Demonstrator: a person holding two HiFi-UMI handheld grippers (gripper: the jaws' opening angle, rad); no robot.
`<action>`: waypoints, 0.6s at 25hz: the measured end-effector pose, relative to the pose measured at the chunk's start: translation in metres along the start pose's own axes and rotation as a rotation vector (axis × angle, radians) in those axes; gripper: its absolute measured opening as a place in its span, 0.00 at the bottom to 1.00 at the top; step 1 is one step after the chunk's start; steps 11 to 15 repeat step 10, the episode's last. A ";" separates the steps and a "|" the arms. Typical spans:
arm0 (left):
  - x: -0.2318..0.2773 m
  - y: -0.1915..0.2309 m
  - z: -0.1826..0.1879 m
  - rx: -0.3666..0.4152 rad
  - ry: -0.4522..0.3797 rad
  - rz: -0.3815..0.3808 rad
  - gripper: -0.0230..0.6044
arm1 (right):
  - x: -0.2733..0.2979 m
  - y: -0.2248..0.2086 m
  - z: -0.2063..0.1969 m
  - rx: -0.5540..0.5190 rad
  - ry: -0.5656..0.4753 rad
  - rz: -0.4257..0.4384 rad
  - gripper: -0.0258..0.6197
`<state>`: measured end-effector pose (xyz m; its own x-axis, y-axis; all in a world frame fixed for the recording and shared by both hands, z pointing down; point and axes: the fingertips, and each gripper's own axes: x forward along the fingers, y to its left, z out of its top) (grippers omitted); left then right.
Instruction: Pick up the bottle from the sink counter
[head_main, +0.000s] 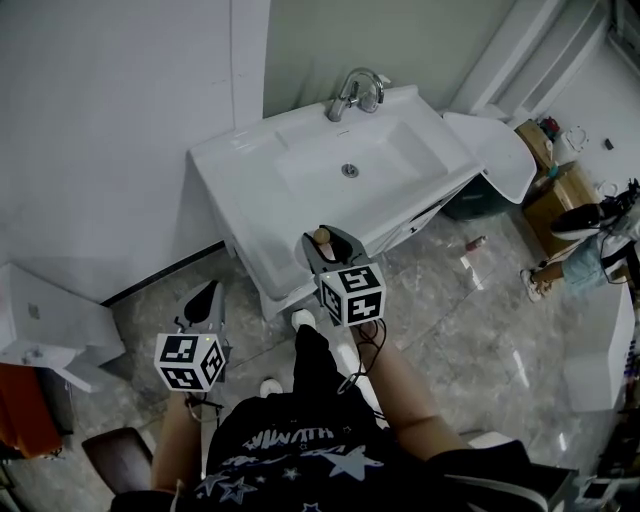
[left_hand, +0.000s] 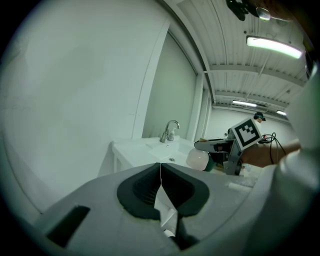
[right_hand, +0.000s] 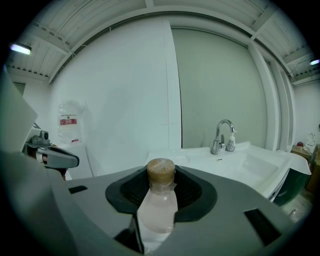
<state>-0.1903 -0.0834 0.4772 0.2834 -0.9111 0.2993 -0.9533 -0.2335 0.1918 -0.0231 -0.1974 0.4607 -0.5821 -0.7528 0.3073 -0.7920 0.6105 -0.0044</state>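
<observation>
A small clear bottle (right_hand: 157, 202) with a brown cap (head_main: 322, 237) stands upright between the jaws of my right gripper (head_main: 328, 248), which is shut on its body. The bottle is in the air in front of the white sink counter (head_main: 240, 190), off its surface. The left gripper view shows the same bottle (left_hand: 197, 159) in the right gripper (left_hand: 216, 150) from the side. My left gripper (head_main: 207, 297) hangs lower and to the left over the marble floor, its jaws shut (left_hand: 160, 172) with nothing between them.
A chrome faucet (head_main: 354, 94) stands at the back of the basin, with a small soap bottle (right_hand: 230, 142) beside it. A white panel (head_main: 498, 150), a dark bin (head_main: 478, 200) and cardboard boxes (head_main: 560, 190) sit right of the sink. Another person's legs (head_main: 585, 255) are at far right.
</observation>
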 end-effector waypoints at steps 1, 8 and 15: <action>-0.005 -0.002 -0.003 0.002 0.001 -0.004 0.07 | -0.006 0.004 -0.004 0.002 0.001 -0.004 0.26; -0.033 -0.013 -0.018 0.003 0.011 -0.022 0.07 | -0.035 0.022 -0.021 0.016 0.018 -0.018 0.26; -0.041 -0.016 -0.022 0.002 0.013 -0.024 0.07 | -0.042 0.026 -0.025 0.017 0.022 -0.019 0.26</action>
